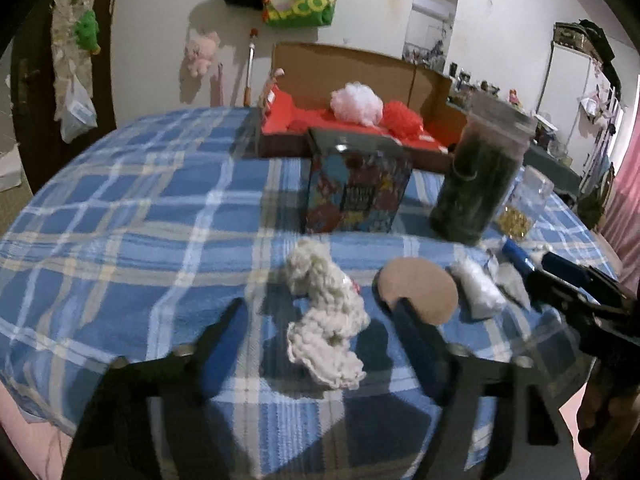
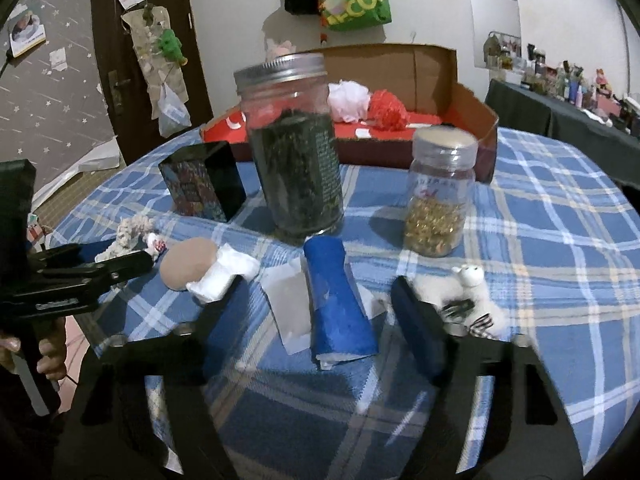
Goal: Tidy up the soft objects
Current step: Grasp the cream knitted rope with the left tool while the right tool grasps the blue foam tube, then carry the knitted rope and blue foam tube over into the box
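Two mesh puffs (image 1: 356,108) sit in our red-lined box (image 1: 280,114) at upper centre; the knitted toy (image 1: 324,316), lower centre, waits between our spread left gripper (image 1: 320,312); right gripper (image 2: 316,288) gapes empty.

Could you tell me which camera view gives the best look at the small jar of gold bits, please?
The right wrist view: the small jar stands whole and unobstructed on the plaid cloth, its lid and gold contents clear. In the left wrist view, the large dark-filled jar hides most of it, leaving only a blurred sliver.
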`<state>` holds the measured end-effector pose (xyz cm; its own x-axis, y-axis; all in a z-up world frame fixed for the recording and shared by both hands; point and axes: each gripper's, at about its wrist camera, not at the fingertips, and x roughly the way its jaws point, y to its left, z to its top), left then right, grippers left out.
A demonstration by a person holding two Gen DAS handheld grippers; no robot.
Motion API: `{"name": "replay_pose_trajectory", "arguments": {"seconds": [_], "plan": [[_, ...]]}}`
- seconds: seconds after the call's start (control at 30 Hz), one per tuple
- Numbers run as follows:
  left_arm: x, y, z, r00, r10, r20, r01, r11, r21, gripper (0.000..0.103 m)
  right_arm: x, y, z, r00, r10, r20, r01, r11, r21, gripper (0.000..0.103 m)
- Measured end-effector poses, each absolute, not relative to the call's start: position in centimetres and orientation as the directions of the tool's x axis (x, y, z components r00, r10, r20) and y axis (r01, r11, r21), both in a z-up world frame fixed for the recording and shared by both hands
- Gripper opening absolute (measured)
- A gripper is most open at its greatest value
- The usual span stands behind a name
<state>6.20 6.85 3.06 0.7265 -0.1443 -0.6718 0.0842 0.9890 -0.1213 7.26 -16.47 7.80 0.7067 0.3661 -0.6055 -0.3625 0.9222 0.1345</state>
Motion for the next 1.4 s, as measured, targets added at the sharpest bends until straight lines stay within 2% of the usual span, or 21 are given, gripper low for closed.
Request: {"name": "replay_pose_trajectory", "arguments": {"seconds": [0.03, 0.07, 0.1, 0.2, 0.5, 1.4], "plan": [[6.2, 6.8, 2.9, 0.731, -0.136, -0.669, 0.083, 0.99, -0.11, 0.047, 7.4, -16.5, 7.5, 0.694, 0.371, -0.617, -0.365, 0.92, 0.143, 0.042], [6.1, 6.7, 2.9, 0.737, -0.13, -0.663, 0.087, 0.991, -0.098, 0.04, 7.6, -16.5, 7.3, 0.685, 0.377, -0.624, -0.367, 0.918, 0.152, 0.039], [6.0, 6.7, 3.0, 0.738, -0.144, -0.66, 0.098, 0.989, -0.107, 0.025, 7.6, -16.7, 7.1, 0.682, 0.381, -0.624, -0.364, 0.917, 0.161, 0.031], [5.9, 6.5, 3.5, 0.736, -0.198, -0.647, 0.133, 0.98, -0.149, 0.02, 7.3, -17.3, 7.2, 0.698, 0.383, -0.605, -0.35, 0.92, 0.18, 0.024], [5.3, 4.3, 5.9, 0.764, -0.266, -0.588, 0.223, 0.964, -0.146, 0.02, 6.7, -17.8, 7.6, 0.712, 0.405, -0.574, -0.356, 0.912, 0.202, 0.022], [5.6, 3.1, 5.9, 0.752, -0.303, -0.585, 0.268, 0.952, -0.147, 0.02, 6.5, -18.1, 8.3, 0.719, 0.408, -0.563, -0.361, 0.911, 0.2, 0.022]]}}
